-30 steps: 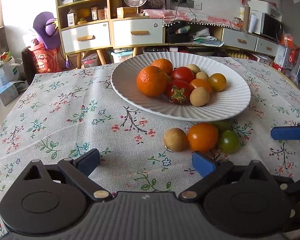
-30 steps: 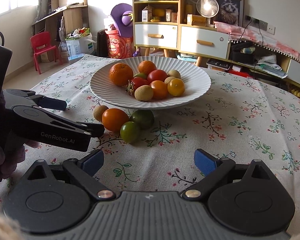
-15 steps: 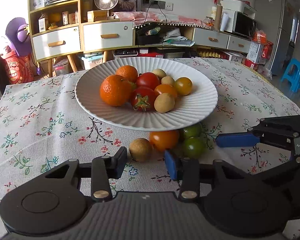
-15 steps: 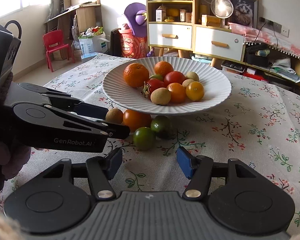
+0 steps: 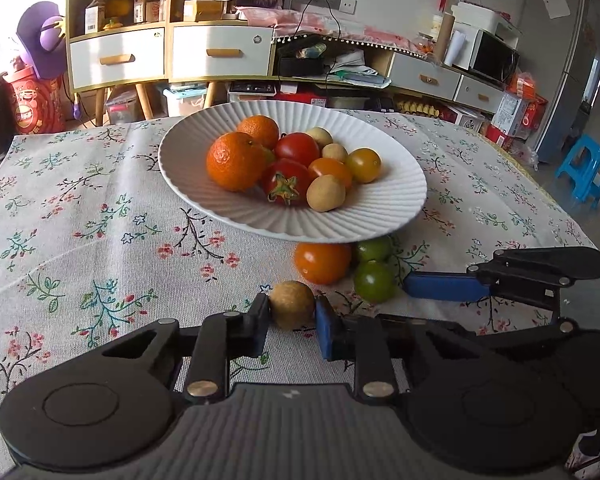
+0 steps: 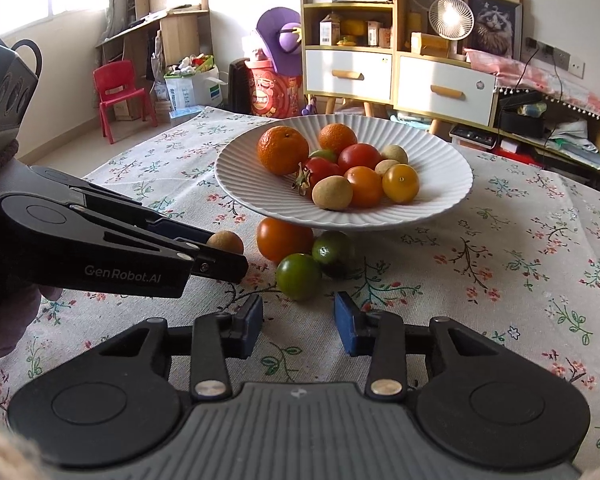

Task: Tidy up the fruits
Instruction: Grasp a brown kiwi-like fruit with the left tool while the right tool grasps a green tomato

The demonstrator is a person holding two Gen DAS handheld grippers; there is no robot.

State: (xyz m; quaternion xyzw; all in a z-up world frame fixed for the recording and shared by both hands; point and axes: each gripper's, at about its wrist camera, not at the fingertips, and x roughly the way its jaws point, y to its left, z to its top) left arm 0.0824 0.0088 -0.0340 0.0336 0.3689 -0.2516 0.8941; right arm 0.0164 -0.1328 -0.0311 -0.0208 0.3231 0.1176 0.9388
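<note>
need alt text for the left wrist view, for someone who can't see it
The left claw, whose jaws have just been closing, pinches a small brown round fruit on a floral tablecloth. Just beyond lie an orange tomato and two green tomatoes, with the right claw beside them, under the rim of a white ribbed plate of oranges and tomatoes.

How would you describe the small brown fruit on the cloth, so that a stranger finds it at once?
Start at the white ribbed plate on the floral tablecloth. Four fruits lie loose in front of it. The brown fruit is the smallest and dullest, left of the orange tomato, and the only one clamped in black jaws.
</note>
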